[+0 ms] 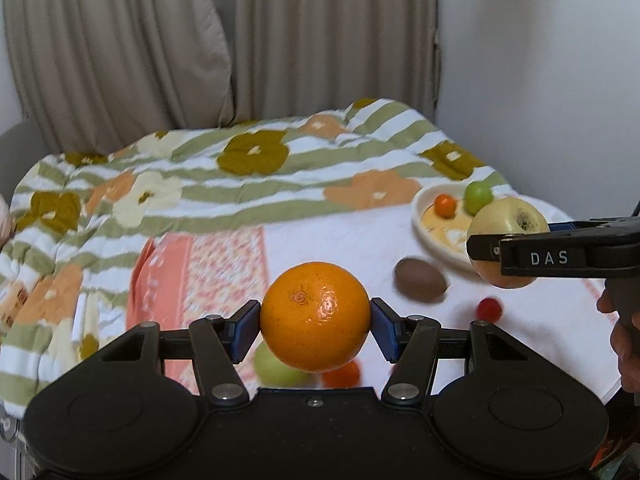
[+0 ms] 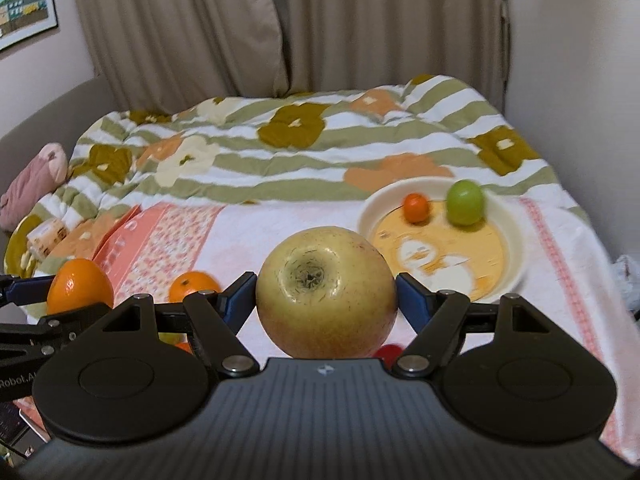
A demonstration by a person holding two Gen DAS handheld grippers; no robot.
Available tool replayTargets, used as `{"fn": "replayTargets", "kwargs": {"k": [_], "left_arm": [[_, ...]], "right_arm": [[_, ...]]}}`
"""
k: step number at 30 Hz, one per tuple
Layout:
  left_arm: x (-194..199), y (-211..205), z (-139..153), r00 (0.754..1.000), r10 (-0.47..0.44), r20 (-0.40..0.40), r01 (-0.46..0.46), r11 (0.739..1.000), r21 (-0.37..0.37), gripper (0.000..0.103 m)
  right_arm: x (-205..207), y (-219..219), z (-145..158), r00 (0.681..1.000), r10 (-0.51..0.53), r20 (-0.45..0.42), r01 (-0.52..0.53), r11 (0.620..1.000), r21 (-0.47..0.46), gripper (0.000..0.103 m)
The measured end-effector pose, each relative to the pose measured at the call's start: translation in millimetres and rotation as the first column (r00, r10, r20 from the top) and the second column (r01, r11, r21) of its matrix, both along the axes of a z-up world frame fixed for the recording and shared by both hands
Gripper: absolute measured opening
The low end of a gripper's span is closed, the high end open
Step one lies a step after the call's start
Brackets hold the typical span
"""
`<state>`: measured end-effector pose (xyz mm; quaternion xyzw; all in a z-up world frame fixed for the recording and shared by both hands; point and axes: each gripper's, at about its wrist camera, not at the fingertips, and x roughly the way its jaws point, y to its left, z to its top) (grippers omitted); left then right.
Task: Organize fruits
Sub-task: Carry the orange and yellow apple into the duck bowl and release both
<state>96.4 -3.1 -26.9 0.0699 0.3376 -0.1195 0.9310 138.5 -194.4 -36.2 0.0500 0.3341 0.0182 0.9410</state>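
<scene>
Two grippers are up over the bed, and each one squeezes a fruit tight. The left gripper (image 1: 315, 320) has a big orange (image 1: 315, 317), and the right gripper (image 2: 326, 300) has a yellow apple (image 2: 326, 293). Behind them, a plate (image 2: 514, 236) on the white cloth holds a small orange (image 2: 416, 207) and a green fruit (image 2: 465, 203).

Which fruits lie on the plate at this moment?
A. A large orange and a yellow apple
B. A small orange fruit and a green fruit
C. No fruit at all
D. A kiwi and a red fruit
B: the right wrist view shows a small orange fruit and a green fruit on the plate.
</scene>
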Motion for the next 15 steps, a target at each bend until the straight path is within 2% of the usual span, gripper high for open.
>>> {"fn": "replayTargets", "kwargs": {"k": [8, 15], "left_arm": [[19, -48, 17, 0.998, -0.044, 0.035, 0.043, 0.999, 0.003, 0.063], [46, -91, 18, 0.996, -0.084, 0.032, 0.084, 0.996, 0.01, 0.063]], "right_arm": [[2, -60, 20, 0.998, -0.062, 0.017, 0.062, 0.998, 0.004, 0.09], [22, -108, 20, 0.995, -0.098, 0.003, 0.098, 0.995, 0.007, 0.09]]}}
